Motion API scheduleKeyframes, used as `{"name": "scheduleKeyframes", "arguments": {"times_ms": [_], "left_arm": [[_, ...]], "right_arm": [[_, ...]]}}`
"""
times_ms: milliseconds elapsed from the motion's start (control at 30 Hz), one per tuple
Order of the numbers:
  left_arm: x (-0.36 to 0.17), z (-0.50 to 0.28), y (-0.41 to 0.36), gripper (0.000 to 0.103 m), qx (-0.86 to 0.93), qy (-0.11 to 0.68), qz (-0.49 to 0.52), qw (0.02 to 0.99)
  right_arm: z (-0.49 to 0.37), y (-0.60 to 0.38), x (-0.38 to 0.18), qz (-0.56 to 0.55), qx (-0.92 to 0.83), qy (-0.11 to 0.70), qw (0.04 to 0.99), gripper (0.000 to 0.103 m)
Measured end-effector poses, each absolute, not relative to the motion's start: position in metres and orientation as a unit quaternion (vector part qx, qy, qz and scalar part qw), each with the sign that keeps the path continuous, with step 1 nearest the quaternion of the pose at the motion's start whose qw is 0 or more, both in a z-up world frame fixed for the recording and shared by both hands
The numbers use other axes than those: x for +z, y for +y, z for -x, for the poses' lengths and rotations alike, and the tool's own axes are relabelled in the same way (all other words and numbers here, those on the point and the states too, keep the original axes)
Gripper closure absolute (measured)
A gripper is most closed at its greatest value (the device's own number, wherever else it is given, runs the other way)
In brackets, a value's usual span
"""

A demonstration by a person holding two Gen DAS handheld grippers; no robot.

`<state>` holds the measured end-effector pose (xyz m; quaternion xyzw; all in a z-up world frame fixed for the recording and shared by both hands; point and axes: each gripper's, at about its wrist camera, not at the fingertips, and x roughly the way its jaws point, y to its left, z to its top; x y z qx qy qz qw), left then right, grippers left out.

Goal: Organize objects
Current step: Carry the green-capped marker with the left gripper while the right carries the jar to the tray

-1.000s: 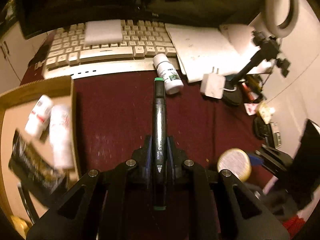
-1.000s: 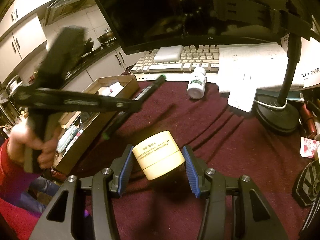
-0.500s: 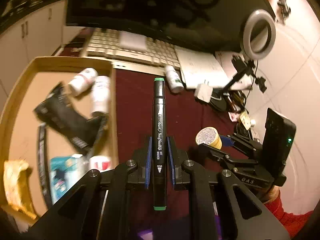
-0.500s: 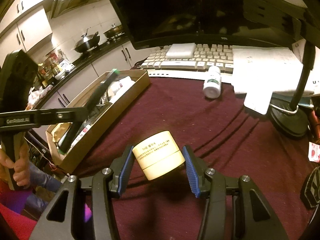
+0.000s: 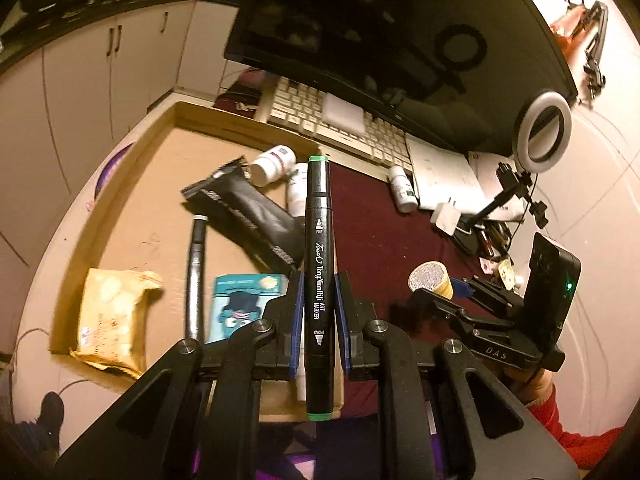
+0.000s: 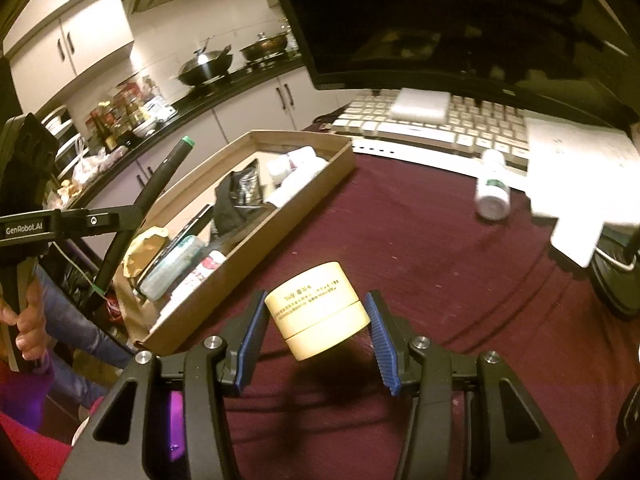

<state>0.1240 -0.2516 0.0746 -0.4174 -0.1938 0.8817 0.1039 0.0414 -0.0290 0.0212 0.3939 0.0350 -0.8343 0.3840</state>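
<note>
Marker (image 5: 319, 280) delivery is the step in hand: the left hand-held gripper (image 5: 319, 316) pinches the green-capped art marker above the cardboard box (image 5: 120, 184). The right hand-held gripper (image 6: 318, 326) clasps a round yellow tin (image 6: 316, 314) over the maroon surface (image 6: 440, 272). Next, I judge, lower and release the marker inside.

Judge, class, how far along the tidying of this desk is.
Done: pouches, bottles and a pen lie in the cardboard box. In hand: the left tool clamps a green-capped marker over the box; the right tool holds a round tub. Left: a white bottle on the cloth.
</note>
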Motion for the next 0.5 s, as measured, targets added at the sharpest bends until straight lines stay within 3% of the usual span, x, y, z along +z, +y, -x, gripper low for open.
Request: {"name": "scheduleKeyframes", "arguments": {"times_ms": [500], "left_arm": [[0.081,-0.123,-0.271,0.089,0.888,-0.194,0.406,0.092]], "right_arm": [[-0.043,-0.057,0.031,-0.382,-0.833,0.071,0.395,0.054]]}}
